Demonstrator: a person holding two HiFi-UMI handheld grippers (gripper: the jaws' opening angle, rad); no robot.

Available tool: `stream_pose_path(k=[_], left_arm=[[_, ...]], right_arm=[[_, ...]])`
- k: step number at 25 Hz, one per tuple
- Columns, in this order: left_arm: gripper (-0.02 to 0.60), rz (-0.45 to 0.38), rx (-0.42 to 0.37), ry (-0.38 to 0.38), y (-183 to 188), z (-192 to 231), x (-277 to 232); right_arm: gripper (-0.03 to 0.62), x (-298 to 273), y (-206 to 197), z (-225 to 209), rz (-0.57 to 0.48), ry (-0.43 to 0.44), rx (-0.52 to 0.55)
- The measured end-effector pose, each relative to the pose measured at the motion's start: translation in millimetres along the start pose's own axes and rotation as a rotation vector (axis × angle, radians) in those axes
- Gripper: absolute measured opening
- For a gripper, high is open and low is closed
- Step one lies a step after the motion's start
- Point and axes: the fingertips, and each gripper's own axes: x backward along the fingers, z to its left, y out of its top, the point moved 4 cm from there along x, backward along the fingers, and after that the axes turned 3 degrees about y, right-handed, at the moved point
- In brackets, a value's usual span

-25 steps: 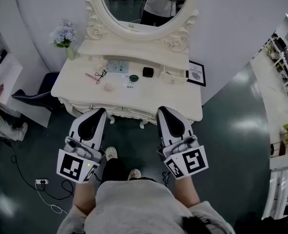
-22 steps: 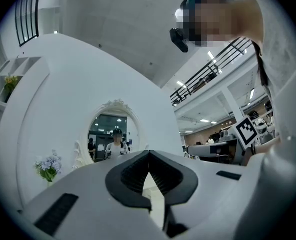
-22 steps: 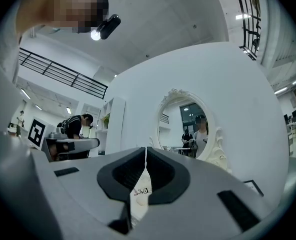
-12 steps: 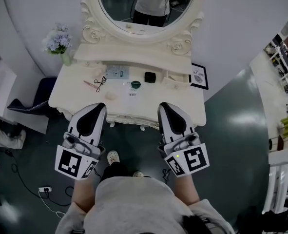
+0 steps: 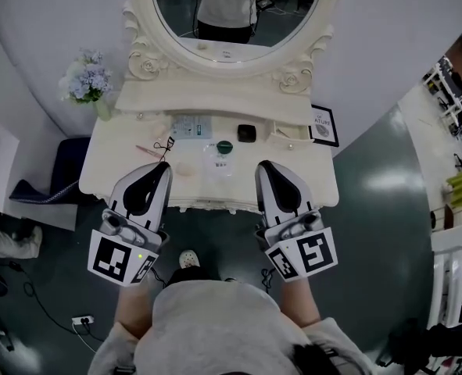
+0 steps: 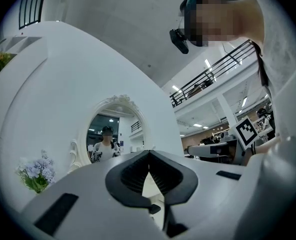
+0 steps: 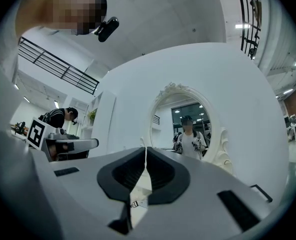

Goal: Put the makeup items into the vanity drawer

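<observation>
On the cream vanity (image 5: 301,180) lie an eyelash curler (image 5: 164,143), a pink stick (image 5: 145,150), a pale palette (image 5: 190,126), a green round compact (image 5: 225,146), a black square compact (image 5: 246,133), a beige puff (image 5: 185,168) and a clear packet (image 5: 221,163). A small drawer (image 5: 287,136) at the back right looks pulled out. My left gripper (image 5: 160,167) and right gripper (image 5: 265,166) are both shut and empty, their tips over the vanity's front edge. The left gripper (image 6: 149,155) and the right gripper (image 7: 145,150) each point at the mirror.
An oval mirror (image 5: 231,6) rises behind the vanity, with a vase of flowers (image 5: 82,84) at its left and a framed picture (image 5: 324,126) at its right. A dark bag (image 5: 55,186) lies on the floor at the left. White furniture (image 5: 453,272) stands at the far right.
The vanity has come closer in the head view. Both grippers, which were short of it, now reach its front edge. Their jaws stay shut.
</observation>
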Motion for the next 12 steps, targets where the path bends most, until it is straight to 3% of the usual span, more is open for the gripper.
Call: stream_pose_path(k=[12], left_arm=[[0.014,-0.014,0.021,-0.081,-8,55,-14]], right_arm=[[0.024,-40,-6,13,-0.005,-0.093,0.005]])
